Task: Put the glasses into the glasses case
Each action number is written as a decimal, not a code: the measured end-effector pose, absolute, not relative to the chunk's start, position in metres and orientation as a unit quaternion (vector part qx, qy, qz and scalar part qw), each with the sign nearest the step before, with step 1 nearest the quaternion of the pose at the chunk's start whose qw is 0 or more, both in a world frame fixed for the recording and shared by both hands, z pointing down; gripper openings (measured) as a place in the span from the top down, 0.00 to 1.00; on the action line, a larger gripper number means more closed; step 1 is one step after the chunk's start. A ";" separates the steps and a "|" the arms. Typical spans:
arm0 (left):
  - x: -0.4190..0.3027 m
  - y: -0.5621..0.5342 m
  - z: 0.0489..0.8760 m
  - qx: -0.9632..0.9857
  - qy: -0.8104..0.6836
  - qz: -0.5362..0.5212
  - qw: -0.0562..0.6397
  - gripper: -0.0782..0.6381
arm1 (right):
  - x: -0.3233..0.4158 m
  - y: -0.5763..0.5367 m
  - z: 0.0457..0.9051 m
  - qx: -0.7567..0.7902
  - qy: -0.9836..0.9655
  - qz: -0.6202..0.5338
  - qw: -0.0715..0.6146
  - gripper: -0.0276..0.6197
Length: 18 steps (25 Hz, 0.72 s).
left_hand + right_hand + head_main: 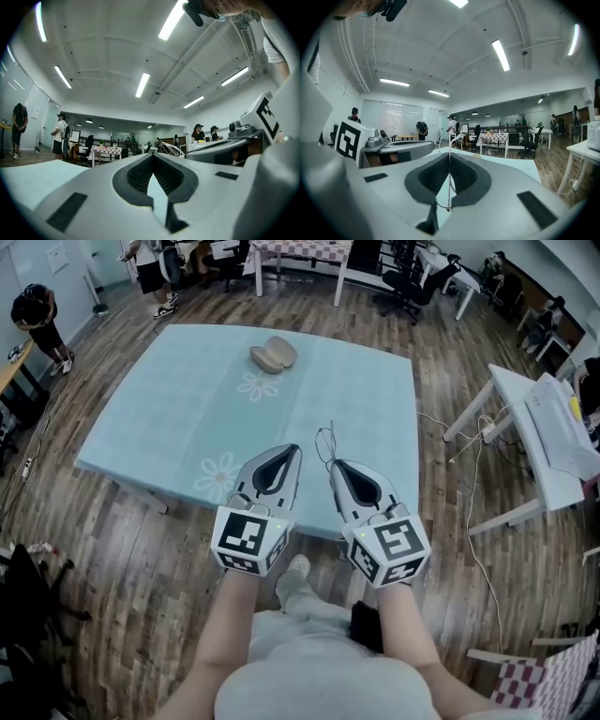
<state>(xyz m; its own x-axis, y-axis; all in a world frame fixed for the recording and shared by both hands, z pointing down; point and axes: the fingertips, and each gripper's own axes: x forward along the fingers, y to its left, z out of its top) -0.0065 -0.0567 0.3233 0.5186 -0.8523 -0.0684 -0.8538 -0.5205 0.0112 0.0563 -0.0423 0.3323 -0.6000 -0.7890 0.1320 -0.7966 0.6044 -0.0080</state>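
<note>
The glasses case is beige and lies open at the far middle of the light blue table. Thin wire glasses stick out past the tips of my right gripper, which is shut on them over the table's near edge. In the right gripper view the glasses rise from the closed jaws, with one wire arm running back between the pads. My left gripper hangs just to the left, level with the right one, shut and with nothing in it. The left gripper view shows the glasses beside the right gripper.
A white desk with equipment stands to the right, with a cable trailing on the wooden floor. People stand at the far left and far back. Office chairs and a checkered table stand behind the table.
</note>
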 end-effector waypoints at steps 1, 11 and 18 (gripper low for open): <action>-0.010 -0.062 0.324 -0.870 0.492 0.032 0.012 0.88 | 0.054 -0.048 0.333 0.443 -0.894 0.033 0.058 0.94; -0.014 -0.122 0.331 -0.874 0.485 0.014 0.013 0.88 | 0.051 -0.111 0.343 0.446 -0.892 0.051 0.054 0.94; -0.026 -0.169 0.334 -0.873 0.487 0.007 0.017 0.88 | 0.043 -0.153 0.348 0.448 -0.891 0.056 0.054 0.94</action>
